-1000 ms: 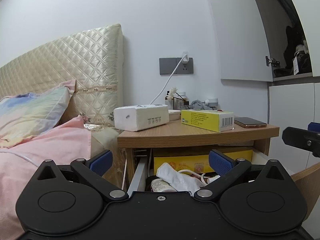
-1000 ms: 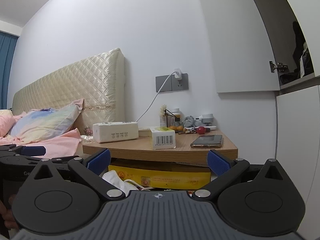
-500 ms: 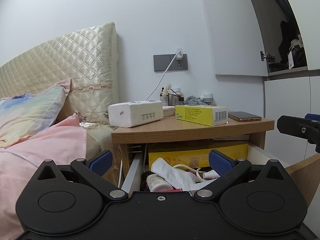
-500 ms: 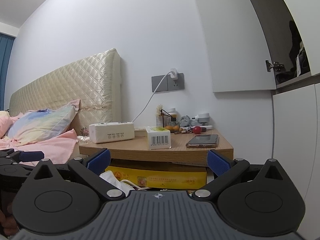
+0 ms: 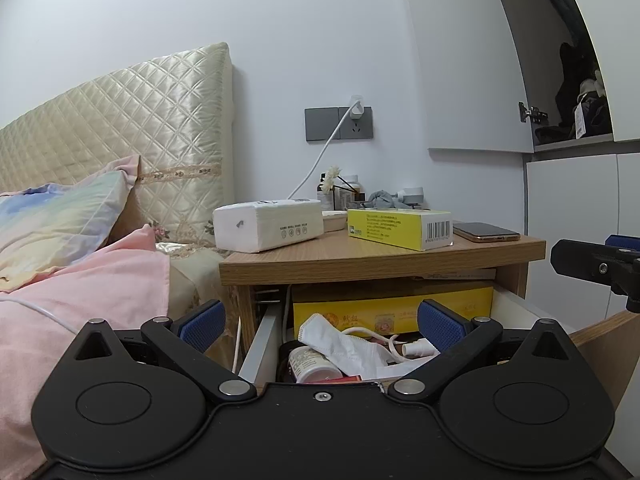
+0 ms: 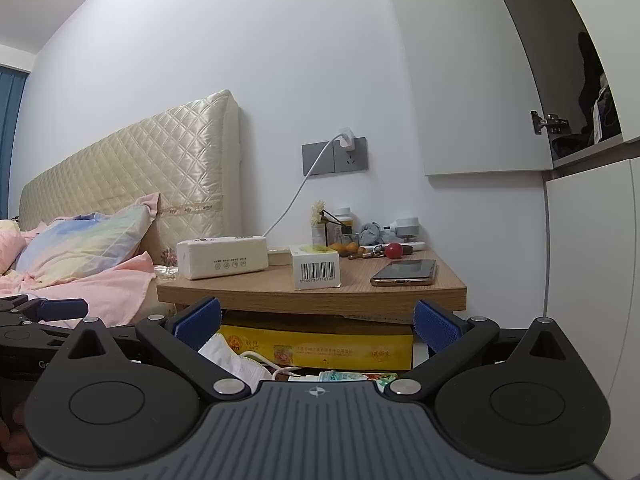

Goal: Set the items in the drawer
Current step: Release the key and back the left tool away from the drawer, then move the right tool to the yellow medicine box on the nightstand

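Yellow box (image 5: pixel 400 228) lies flat on nightstand (image 5: pixel 360 256), above open drawer (image 5: pixel 260 340), long axis pointing end-on at right gripper (image 6: pixel 316 320). Left gripper (image 5: pixel 320 322) sees its side. Both spread, empty; right looks nearer.

**Entry: small drift of both views over the last second**

Left wrist view: the nightstand top (image 5: pixel 380 256) and the tissue pack (image 5: pixel 268 226) are found slightly higher and further left above the left gripper (image 5: pixel 320 320) than a second ago. More of the open drawer (image 5: pixel 256 344) is exposed between the fingers, and the capped bottle (image 5: pixel 312 364) is now seen almost whole. Most of this shift was logged in the first half second.

Right wrist view: the yellow box (image 6: pixel 318 268) and the phone (image 6: pixel 404 273) have moved left and a little up above the right gripper (image 6: pixel 316 318). A green-and-white pack (image 6: pixel 348 377) has come into sight just above the gripper body.
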### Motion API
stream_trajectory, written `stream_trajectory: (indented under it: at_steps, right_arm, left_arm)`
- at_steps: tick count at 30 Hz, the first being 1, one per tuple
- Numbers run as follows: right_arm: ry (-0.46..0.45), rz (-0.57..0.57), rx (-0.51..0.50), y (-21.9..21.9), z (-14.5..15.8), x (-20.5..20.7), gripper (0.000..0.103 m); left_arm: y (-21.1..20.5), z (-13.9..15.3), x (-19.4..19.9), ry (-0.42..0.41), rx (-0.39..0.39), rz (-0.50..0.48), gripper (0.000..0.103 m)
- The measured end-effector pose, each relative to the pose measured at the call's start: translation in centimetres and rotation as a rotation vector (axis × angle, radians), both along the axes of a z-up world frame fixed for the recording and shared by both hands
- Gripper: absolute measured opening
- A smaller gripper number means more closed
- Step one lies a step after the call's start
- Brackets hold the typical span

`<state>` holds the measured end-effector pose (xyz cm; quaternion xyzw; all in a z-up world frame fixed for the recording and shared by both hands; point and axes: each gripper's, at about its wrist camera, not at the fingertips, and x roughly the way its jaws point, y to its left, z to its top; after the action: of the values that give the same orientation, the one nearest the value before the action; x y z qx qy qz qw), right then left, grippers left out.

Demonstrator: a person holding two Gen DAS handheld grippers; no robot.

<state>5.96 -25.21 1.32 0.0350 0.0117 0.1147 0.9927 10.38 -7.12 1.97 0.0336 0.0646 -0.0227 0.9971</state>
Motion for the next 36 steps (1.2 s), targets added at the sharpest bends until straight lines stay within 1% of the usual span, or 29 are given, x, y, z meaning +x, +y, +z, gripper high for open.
stream_trajectory:
  at_steps: [16,34,36]
  right_arm:
    - [0.013,-0.004,-0.022,-0.04,-0.2,0.07,0.103]
    - [0.017,-0.014,-0.012,-0.19,-0.21,0.7,0.103]
    - [0.021,-0.011,-0.007,-0.21,-0.16,0.83,0.103]
  left_arm:
    - [0.27,0.18,0.07,0.011,-0.015,0.006,0.102]
    - [0.11,0.1,0.1,0.028,-0.003,0.0,0.102]
    - [0.21,0.14,0.15,0.035,-0.016,0.005,0.102]
